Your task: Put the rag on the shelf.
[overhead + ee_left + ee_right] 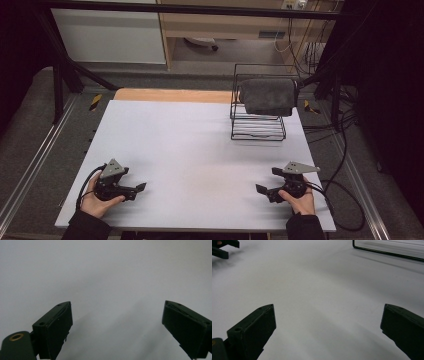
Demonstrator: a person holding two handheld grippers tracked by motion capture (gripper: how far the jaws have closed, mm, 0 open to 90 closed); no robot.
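Towel [266, 96] draped on rack [257, 127]; both claws wide open, empty

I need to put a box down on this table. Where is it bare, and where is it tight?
The table is bare across the whole middle and left, from the left gripper up to the far edge. Between the two grippers is free too. Only the far right corner is crowded, by the wire rack with the grey towel on it.

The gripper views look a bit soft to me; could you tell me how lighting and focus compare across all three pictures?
High view: dim surroundings, evenly lit table. Left gripper view: fingers blurred, faint shadows. Right gripper view: rack edge smeared.
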